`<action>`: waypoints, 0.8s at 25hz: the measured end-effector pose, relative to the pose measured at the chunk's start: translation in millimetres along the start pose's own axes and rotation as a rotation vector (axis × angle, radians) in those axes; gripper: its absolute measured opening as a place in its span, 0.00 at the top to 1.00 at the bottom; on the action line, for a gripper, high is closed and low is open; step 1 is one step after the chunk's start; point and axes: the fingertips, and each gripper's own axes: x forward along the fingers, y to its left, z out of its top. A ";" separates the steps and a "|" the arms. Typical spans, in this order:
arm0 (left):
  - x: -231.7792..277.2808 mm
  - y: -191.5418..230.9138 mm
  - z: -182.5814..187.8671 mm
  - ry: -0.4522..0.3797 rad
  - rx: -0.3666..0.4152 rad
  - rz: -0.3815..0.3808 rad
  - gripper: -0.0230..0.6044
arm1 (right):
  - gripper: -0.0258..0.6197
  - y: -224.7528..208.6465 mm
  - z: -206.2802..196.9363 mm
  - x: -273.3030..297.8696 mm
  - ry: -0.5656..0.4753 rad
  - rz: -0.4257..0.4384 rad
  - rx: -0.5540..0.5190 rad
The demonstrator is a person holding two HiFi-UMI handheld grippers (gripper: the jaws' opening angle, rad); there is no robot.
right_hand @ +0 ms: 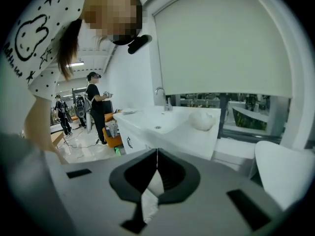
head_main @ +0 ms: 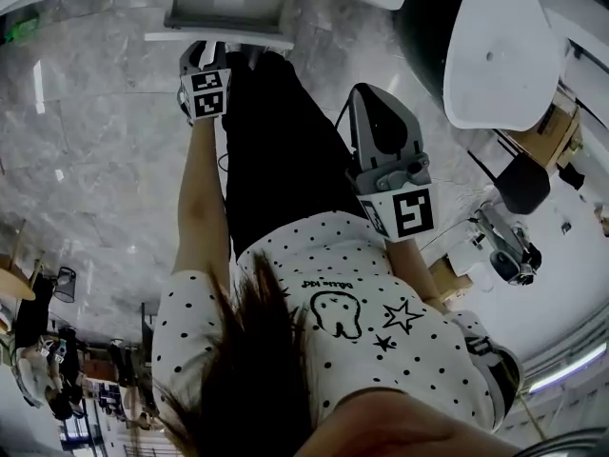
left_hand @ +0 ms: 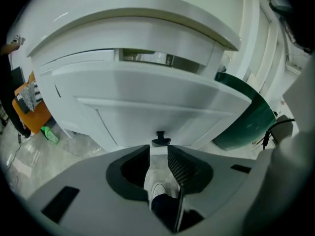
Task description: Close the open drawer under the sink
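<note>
The drawer (left_hand: 138,122) juts out under the sink (left_hand: 133,23), straight ahead of the left claw (left_hand: 158,151), whose jaws stand apart, holding nothing. The right claw (right_hand: 156,154) is closed and empty. The panel looks rigid and should glide on a flat push beside its knob (left_hand: 160,139), which only the left gripper view shows. Only the right shows the tap (right_hand: 166,102).

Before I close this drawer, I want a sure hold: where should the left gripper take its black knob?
Probably pinch the black knob by its narrow stem behind the wider cap, coming straight at the drawer front: it juts toward the left gripper, whose open jaws line up with it.
</note>
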 end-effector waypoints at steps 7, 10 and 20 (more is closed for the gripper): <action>30.6 -2.2 -7.7 -0.036 0.086 -0.064 0.77 | 0.94 -5.0 -29.9 23.6 0.034 -0.049 0.073; 39.0 -3.7 -7.0 -0.039 0.099 -0.075 0.77 | 0.94 -3.6 -39.8 29.0 0.040 -0.066 0.104; 39.0 -4.1 -5.9 -0.026 0.121 -0.084 0.77 | 0.94 9.0 -53.8 28.2 0.065 -0.125 0.166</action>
